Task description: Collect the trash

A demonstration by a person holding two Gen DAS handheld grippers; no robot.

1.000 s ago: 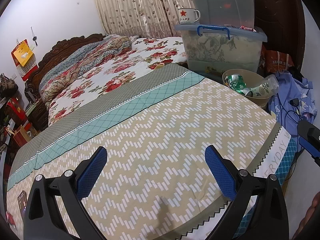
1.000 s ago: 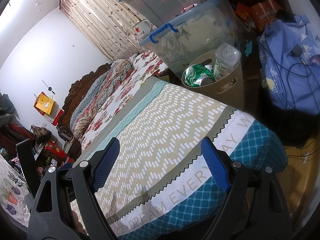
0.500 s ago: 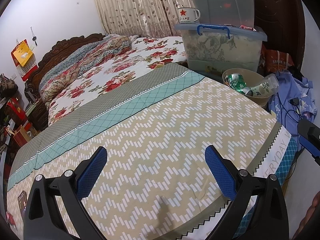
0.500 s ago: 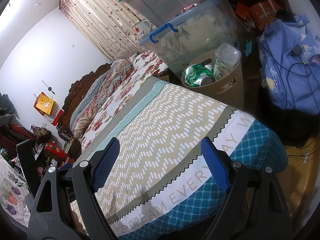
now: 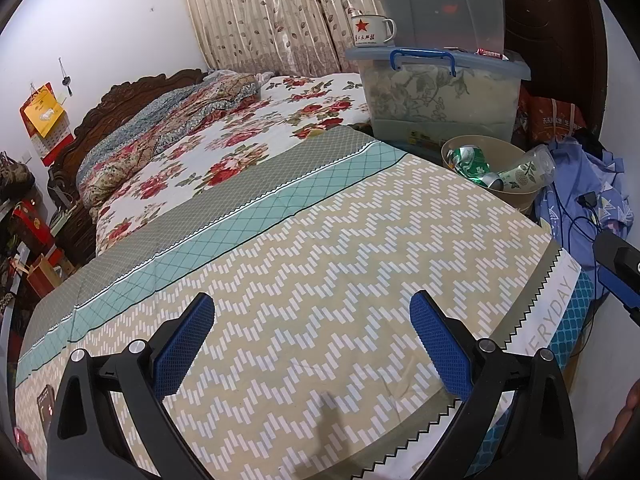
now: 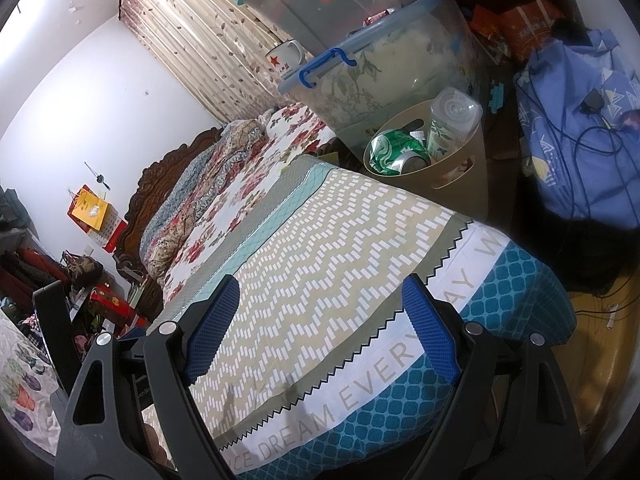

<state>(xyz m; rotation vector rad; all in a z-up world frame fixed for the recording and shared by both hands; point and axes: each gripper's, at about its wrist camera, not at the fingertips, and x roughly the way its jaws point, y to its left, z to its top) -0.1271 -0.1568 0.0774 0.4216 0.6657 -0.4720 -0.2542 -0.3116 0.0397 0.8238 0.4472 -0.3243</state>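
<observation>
- Nothing has moved in the last second: left gripper (image 5: 312,344) and right gripper (image 6: 320,324) hover over the bed (image 5: 320,240), jaws wide, empty
- Can (image 6: 394,152) and cup (image 6: 450,126) already sit in the bin (image 6: 460,184); collecting looks finished

Crushed can (image 6: 394,155) – shiny metal; bin (image 6: 460,184) – matt plastic; bedspread (image 5: 320,280) – cloth.

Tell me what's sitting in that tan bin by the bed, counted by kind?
Inside the tan bin:
Crushed green can: 1
Clear plastic cup with leaf print: 1
Total: 2 that I can make out; anything deeper in the bin is hidden.
</observation>
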